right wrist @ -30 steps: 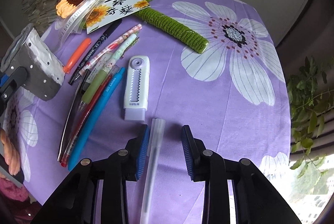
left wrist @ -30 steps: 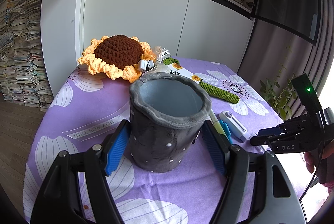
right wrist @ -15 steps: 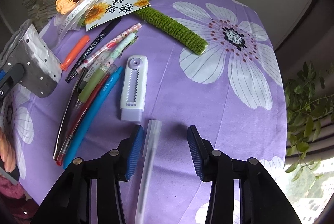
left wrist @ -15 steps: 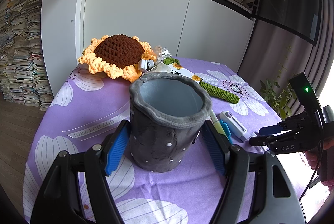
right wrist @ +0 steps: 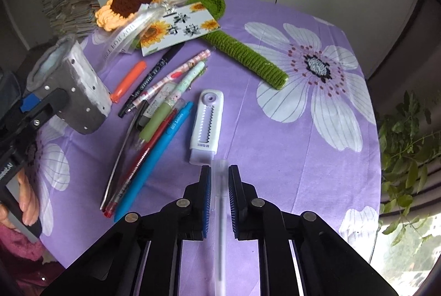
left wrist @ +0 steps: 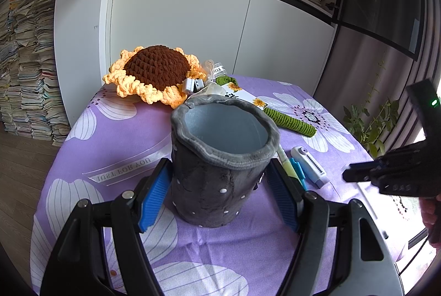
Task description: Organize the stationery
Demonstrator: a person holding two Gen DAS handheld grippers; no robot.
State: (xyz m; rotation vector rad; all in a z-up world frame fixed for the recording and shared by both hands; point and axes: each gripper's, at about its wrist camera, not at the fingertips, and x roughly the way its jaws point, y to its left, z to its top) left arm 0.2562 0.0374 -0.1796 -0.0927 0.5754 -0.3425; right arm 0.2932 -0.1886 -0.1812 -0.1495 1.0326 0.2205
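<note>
The right tool (right wrist: pixel 219 202) is clenched on a clear pen (right wrist: pixel 220 213) that runs back between its pads, just short of a white correction tape (right wrist: pixel 206 125) and a row of pens (right wrist: pixel 154 130). Further left on the purple tabletop (right wrist: pixel 275 144), the left tool (left wrist: pixel 217 196) grasps an upright grey pen holder (left wrist: pixel 220 158).

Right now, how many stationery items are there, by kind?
Pen holder: 1
Slide eraser: 1
Clear pen in right gripper: 1
Loose pens on cloth: at least 7, bunched
Total: at least 10
</note>
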